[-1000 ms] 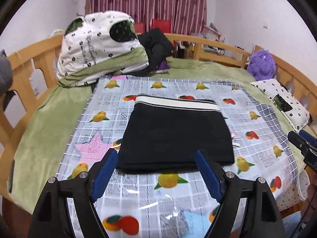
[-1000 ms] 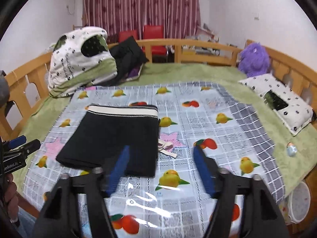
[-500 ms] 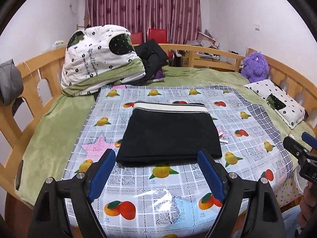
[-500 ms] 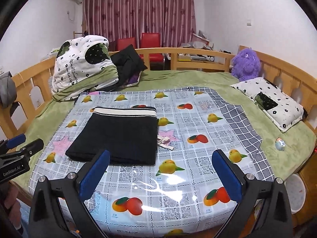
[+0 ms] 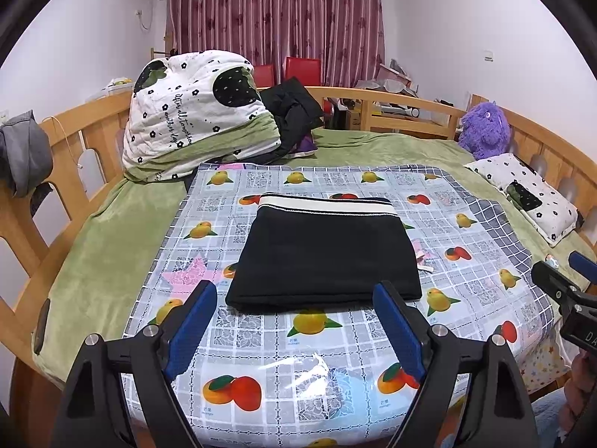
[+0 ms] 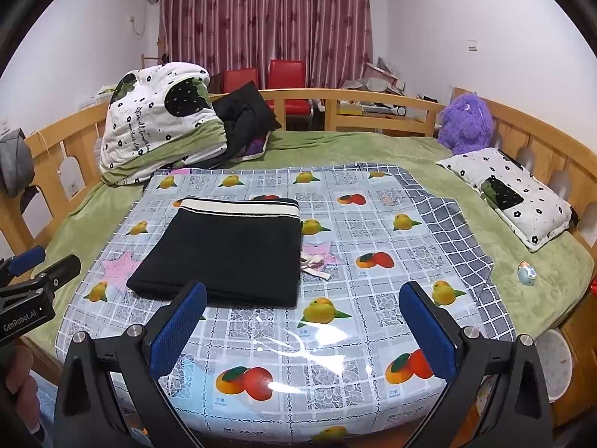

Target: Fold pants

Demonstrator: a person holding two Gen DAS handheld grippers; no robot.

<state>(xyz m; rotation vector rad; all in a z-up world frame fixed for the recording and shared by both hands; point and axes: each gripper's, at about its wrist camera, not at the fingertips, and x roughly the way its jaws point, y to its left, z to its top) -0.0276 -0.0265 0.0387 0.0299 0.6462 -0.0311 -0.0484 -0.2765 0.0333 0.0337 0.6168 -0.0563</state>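
Bedroom, wooden bed, curtains

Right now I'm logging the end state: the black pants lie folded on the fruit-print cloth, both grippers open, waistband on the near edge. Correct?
Not quite: the pale waistband is on the far edge of the pants, as the left wrist view shows. Left gripper and right gripper are open.

The pants are black with a cream waistband edged in dark stripes. They lie flat on the fruit-print sheet on the bed, folded into a compact rectangle, waistband at the far edge. A pale drawstring pokes out on their right side.
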